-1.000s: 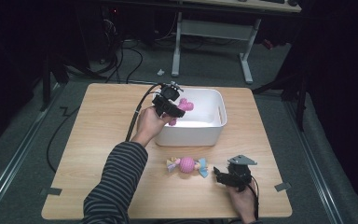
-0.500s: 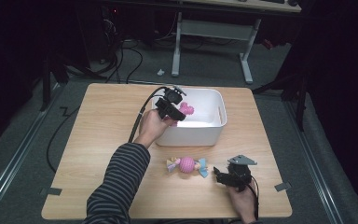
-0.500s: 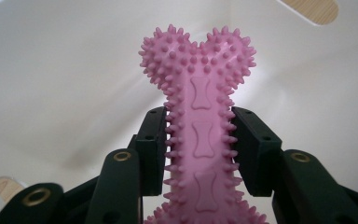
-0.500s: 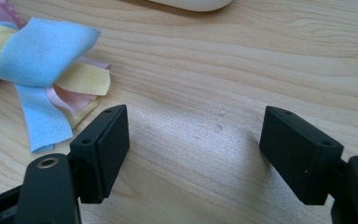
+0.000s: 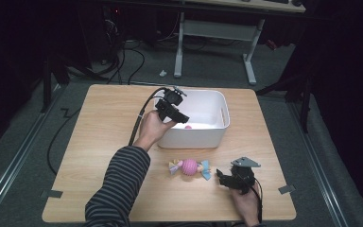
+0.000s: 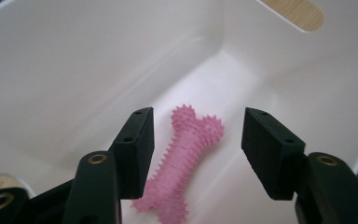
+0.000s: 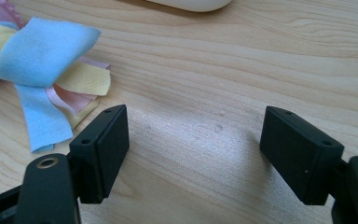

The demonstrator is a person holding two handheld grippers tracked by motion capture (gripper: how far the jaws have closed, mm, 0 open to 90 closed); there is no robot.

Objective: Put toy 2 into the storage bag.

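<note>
A pink spiked bone toy (image 6: 186,154) lies on the floor of the white bin (image 5: 215,132); a bit of it (image 5: 187,126) shows in the high view. My left gripper (image 6: 196,149) hangs open above the bin's left side (image 5: 176,113), jaws apart and nothing between them, the bone below. A pink ball toy with cloth tails (image 5: 189,167) rests on the table in front of the bin. Its blue and yellow strips (image 7: 46,79) lie left of my right gripper (image 7: 193,154). That gripper (image 5: 229,178) sits open near the table's front right, just right of the toy.
The wooden table (image 5: 99,142) has bare room to the left of the bin. Two tape marks sit at the front corners (image 5: 52,194). A desk frame (image 5: 212,42) and cables stand on the floor behind.
The left gripper has let go of the pink bone, which has dropped onto the bin floor. The left hand has lowered slightly over the bin. The right gripper stays put.
</note>
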